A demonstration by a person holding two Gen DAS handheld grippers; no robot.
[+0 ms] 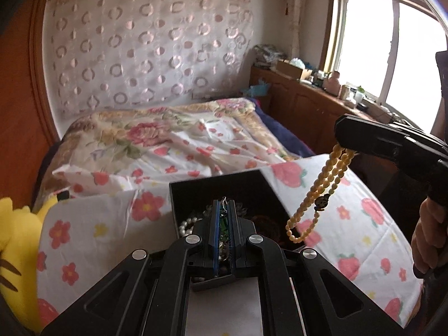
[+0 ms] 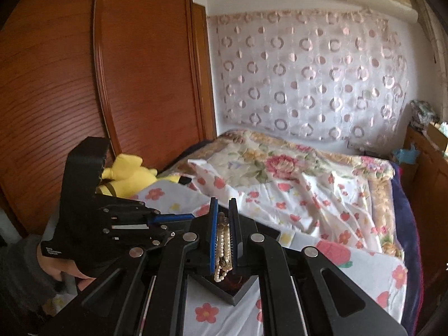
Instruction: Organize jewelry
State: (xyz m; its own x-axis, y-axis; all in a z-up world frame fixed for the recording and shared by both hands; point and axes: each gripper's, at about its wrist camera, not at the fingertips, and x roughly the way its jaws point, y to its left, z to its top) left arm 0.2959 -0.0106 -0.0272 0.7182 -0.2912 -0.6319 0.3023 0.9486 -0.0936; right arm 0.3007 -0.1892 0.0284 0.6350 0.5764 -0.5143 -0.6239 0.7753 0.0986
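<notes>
A black open-topped jewelry box (image 1: pixel 224 196) sits on a bed (image 1: pixel 112 224) covered with a white quilt printed with pink flowers and strawberries. Inside the box lies a tangle of pieces, among them a white pearl strand (image 1: pixel 188 225) at the left side. The left tool (image 1: pixel 223 224) hovers directly over the box with its blue-padded fingers nearly together, pinching a green-and-silver piece (image 1: pixel 224 224) between them; what kind of piece it is cannot be made out. The right tool (image 2: pixel 223 232) is clenched on a yellow bead necklace (image 1: pixel 322 193), which in the left wrist view dangles in long loops from that tool above the right edge of the box, a dark round charm hanging partway down the strand. In the right wrist view the beads (image 2: pixel 223 246) are bunched between the blue pads, with a corner of the box below. A yellow plush toy (image 2: pixel 131 173) lies at the bed's left edge beside a wooden wardrobe (image 2: pixel 112 70).
</notes>
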